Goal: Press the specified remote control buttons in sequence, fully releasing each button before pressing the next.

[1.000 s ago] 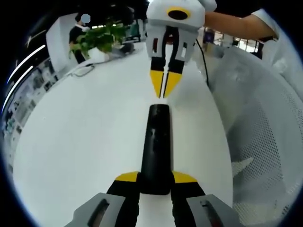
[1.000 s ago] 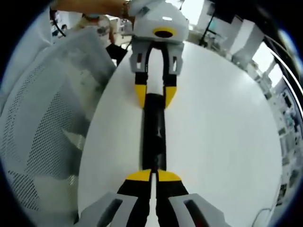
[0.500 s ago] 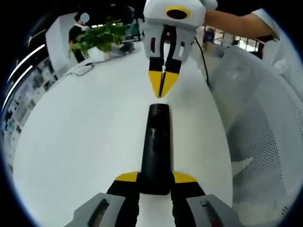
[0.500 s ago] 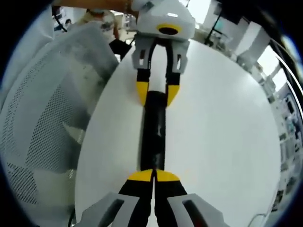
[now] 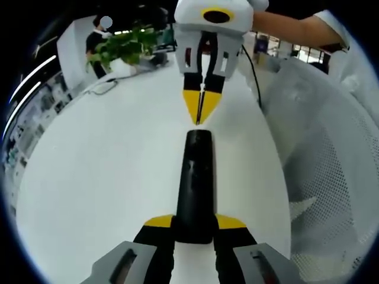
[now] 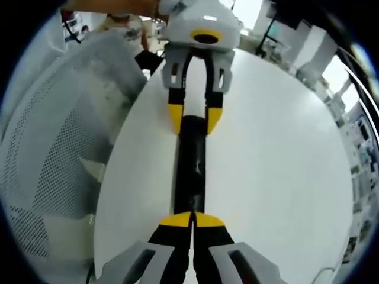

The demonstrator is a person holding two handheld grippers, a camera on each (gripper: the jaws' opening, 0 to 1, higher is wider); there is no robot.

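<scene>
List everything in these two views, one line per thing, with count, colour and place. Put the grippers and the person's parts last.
remote control: one, black, lying lengthwise on the table between the two grippers.
table: one, white, rounded edge, under the remote control.
mesh chair: one, white perforated back, beside the table's edge.
potted plant: one, green, at the far end of the table in the left gripper view.
cable: one, pale, on the table near the potted plant.
left gripper: one, yellow-tipped black jaws, closed on the near end of the remote control.
right gripper: one, yellow-tipped, jaws together, tips at the remote control's other end.
person's arm: one, white sleeve, behind the right gripper in the left gripper view.
</scene>
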